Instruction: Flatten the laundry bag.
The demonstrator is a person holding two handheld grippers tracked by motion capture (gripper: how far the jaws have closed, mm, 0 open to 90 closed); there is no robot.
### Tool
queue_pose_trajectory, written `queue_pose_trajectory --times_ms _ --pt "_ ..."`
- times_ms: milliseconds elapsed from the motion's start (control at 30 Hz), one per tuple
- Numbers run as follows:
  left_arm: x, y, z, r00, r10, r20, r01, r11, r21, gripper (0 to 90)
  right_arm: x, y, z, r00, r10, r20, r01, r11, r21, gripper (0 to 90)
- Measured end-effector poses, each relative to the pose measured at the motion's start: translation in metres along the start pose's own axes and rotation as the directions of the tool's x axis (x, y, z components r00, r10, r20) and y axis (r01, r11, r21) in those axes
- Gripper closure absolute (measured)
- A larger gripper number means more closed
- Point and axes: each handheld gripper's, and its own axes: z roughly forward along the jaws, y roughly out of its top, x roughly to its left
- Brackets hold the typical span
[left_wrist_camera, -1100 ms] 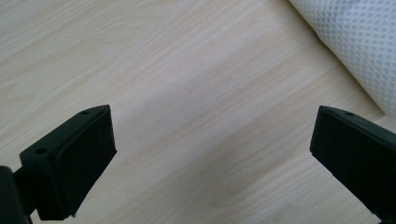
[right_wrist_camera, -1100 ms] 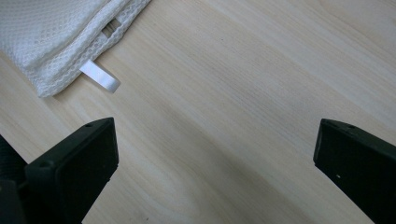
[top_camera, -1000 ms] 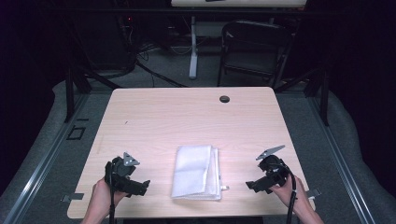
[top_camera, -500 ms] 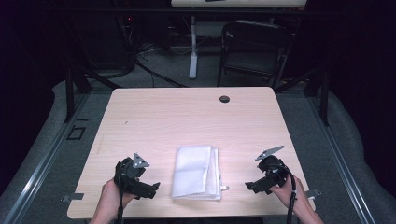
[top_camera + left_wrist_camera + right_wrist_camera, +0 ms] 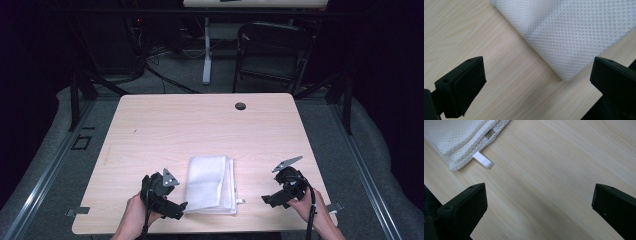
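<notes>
Near the counter's (image 5: 150, 130) front edge, the left tool (image 5: 176, 206), jaws wide apart, sits just beside a folded white mesh cloth's (image 5: 210, 182) corner. The right tool (image 5: 267, 199), also spread, hovers farther right.

White dotted-mesh cloth (image 5: 212, 183), pale woodgrain table (image 5: 200, 125)

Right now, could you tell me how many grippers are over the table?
2. The left gripper is at the near left corner of the folded white cloth, jaws wide apart. The right gripper is over bare table to the cloth's right, also wide open.
</notes>
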Motion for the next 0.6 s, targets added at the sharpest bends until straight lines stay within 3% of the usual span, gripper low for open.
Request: queue_pose_trajectory --times_ms 600 --pt "-0.031 0.016 0.017 0.9967 0.072 0.039 -0.072 0.9973 0.009 0.0 0.001 0.002 0.003 0.9999 -0.011 -0.006 0.011 1.0 0.009 0.0"
